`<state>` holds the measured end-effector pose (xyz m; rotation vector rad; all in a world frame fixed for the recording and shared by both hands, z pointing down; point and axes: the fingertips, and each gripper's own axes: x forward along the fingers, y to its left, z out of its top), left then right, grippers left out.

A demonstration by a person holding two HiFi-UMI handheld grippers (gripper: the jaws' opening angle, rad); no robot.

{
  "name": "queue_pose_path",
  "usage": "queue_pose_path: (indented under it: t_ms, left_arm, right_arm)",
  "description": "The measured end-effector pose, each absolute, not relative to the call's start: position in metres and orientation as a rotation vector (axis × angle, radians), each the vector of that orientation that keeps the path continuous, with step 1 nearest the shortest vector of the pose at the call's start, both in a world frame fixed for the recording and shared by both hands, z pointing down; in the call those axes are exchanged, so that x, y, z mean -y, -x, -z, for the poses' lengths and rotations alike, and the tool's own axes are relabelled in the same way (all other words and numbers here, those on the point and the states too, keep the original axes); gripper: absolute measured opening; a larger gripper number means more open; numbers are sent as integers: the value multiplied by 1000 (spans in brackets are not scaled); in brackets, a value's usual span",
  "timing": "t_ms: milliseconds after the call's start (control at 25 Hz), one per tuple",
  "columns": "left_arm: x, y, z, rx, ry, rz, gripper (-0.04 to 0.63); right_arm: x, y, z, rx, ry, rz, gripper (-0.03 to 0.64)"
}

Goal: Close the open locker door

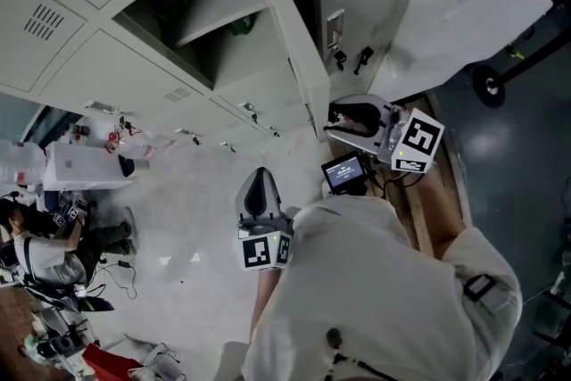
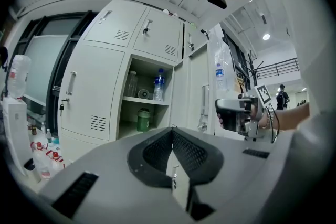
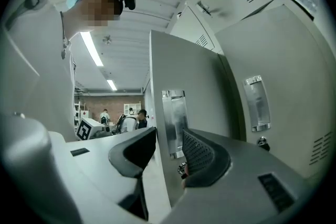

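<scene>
Currently locker bank point(image 1: 152, 85) ahead of both grippers, one compartment open. Locker door point(image 3: 199, 81) swung out, free edge between right gripper point(image 3: 169, 135) jaws, door handle point(image 3: 175, 115) just above them. Right gripper narrow, clamped on that edge. Left gripper point(image 2: 172, 136) jaws pressed together, nothing between; open compartment straight ahead, bottle point(image 2: 159, 85) on shelf, green jar point(image 2: 143, 119) below.

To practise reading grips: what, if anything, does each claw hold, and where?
The right claw appears to pinch the locker door at its free edge; left claw holds nothing.
</scene>
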<state>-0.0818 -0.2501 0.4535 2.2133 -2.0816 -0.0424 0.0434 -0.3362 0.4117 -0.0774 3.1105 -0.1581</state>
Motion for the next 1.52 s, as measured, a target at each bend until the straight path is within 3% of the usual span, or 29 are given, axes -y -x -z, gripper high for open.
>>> queue_pose_path:
  t_ms: [1120, 1520]
  left_arm:
    - [234, 124, -454, 2345, -1943, 44, 8]
    - [235, 133, -458, 2350, -1912, 36, 8]
  right_arm:
    - [311, 52, -402, -3084, -452, 107, 160]
    - [309, 90, -399, -3102, -432, 77, 160]
